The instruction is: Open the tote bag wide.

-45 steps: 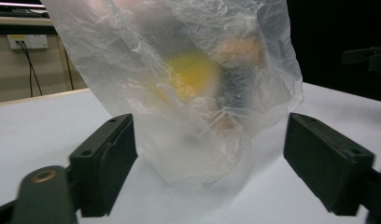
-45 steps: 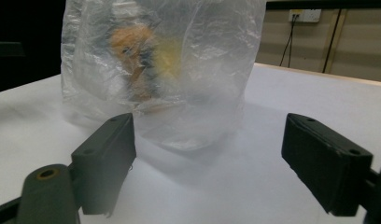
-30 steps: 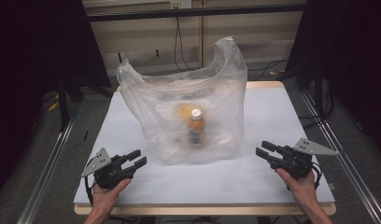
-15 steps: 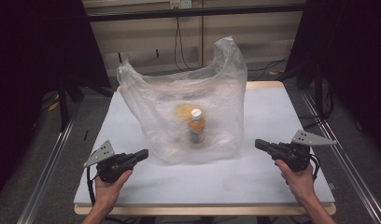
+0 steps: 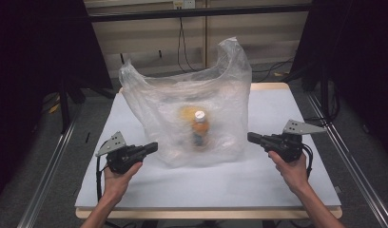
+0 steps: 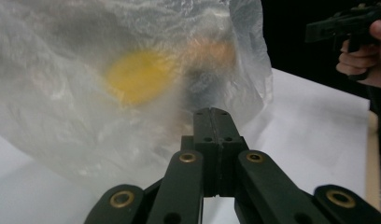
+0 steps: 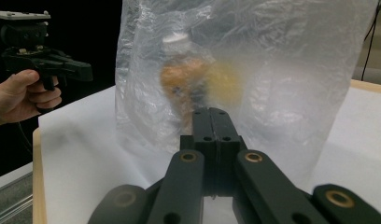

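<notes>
Landmark: we take the bag [image 5: 192, 118], a clear plastic one that stands upright near the middle of the table [image 5: 277, 190], its mouth up and two handles raised.

Left of the bag: we see a dark stand and a metal rail on the floor beside the table, well apart from the bag.

Left gripper [image 5: 153, 147]: we hold it just left of the bag's lower front, pointing toward the bag. From above its tip sits at the edge of the plastic; we cannot tell whether it touches.

Left jaws: pressed flat together, nothing between them. In the left gripper view [image 6: 212, 114] they meet along one seam with the bag's film right ahead.

Inside the bag: a bottle [image 5: 200, 128] with a white cap and orange contents stands upright near the middle. A yellow thing [image 5: 186, 114] lies just behind and left of it, blurred by the film.

In the way: the bag's wall lies between both grippers and the bottle.

Right gripper [image 5: 251, 137]: we hold it just right of the bag, pointing at its side, a small gap showing.

Right jaws: closed tight on nothing. The right gripper view [image 7: 212, 114] shows them shut in front of the bag.

Behind the bag: cables hang down a slatted wall past the table.
</notes>
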A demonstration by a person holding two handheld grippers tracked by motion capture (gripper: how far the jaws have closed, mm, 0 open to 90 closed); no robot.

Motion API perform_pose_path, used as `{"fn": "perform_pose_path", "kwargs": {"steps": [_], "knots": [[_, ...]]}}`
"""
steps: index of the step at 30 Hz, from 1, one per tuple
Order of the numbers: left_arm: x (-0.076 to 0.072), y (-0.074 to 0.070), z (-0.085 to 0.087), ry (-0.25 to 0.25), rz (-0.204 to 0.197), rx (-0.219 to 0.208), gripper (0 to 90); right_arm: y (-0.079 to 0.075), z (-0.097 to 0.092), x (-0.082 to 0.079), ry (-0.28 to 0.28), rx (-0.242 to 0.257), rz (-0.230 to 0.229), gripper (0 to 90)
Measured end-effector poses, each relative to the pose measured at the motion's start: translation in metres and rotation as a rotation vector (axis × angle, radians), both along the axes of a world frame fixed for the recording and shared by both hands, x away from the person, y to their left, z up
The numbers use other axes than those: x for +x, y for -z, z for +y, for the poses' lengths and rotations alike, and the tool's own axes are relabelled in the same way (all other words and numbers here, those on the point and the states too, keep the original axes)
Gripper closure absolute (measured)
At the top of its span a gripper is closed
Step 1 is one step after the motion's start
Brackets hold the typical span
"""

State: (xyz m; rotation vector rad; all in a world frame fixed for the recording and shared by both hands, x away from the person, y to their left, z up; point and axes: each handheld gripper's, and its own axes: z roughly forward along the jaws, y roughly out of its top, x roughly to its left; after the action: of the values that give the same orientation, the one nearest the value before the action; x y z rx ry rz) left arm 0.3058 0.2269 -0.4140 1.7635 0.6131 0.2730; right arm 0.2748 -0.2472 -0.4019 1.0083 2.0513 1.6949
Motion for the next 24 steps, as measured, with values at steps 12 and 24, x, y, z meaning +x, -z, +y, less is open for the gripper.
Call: {"fn": "perform_pose_path", "kwargs": {"steps": [12,24], "knots": [[0.034,-0.027,-0.019,0.017,-0.046,-0.021,90.0,-0.022,0.022,0.026,-0.030,-0.020,-0.027,90.0],[0.077,-0.067,-0.039,0.001,-0.076,-0.035,90.0,-0.036,0.030,0.055,-0.026,-0.034,-0.041,90.0]]}}
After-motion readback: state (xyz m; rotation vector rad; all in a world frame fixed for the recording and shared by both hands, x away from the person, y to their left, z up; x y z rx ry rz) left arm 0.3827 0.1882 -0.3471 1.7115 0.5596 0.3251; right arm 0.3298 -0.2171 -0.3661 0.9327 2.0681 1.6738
